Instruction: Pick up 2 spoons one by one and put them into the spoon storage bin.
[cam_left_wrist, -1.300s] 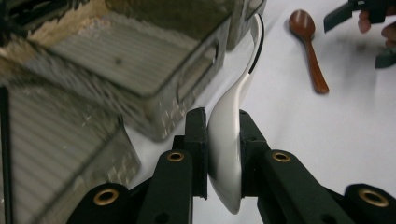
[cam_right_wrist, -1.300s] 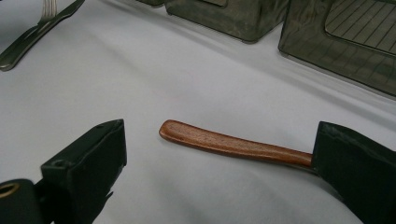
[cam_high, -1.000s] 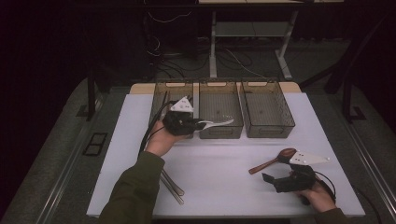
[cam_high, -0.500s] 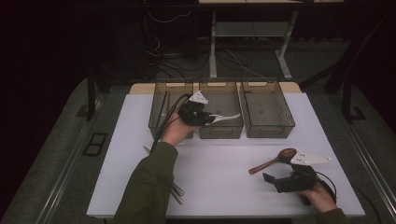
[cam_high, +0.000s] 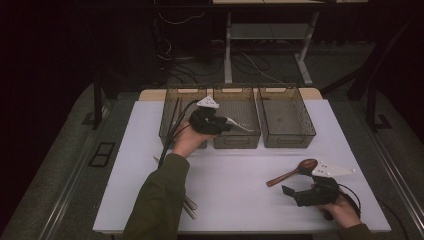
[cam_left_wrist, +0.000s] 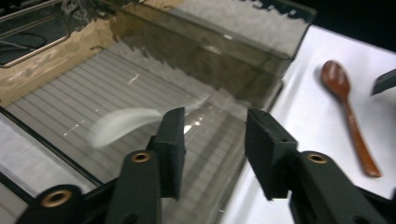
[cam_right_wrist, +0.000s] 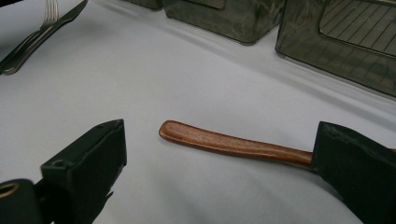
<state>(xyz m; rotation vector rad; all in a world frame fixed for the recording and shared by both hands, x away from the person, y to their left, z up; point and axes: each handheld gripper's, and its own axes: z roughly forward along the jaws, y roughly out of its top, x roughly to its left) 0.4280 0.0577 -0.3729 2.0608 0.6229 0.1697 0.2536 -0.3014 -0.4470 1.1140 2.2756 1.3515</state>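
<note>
Sorting looks part done: left gripper (cam_high: 220, 123), jaws just opening, lets a white plastic spoon (cam_left_wrist: 122, 123) drop into the middle clear plastic bin (cam_high: 236, 139). Right gripper (cam_high: 306, 196) rests wide open around the brown wooden spoon (cam_high: 292, 172); metal cutlery (cam_right_wrist: 35, 37) waits on the white table (cam_high: 235, 195).

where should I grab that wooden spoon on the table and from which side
Take the wooden spoon by its handle, near the middle. It lies flat on the bare table, bowl toward the bins, handle end toward the right claw, whose open jaws already stand on either side of it. Probably come from above and close across the narrow handle.
</note>
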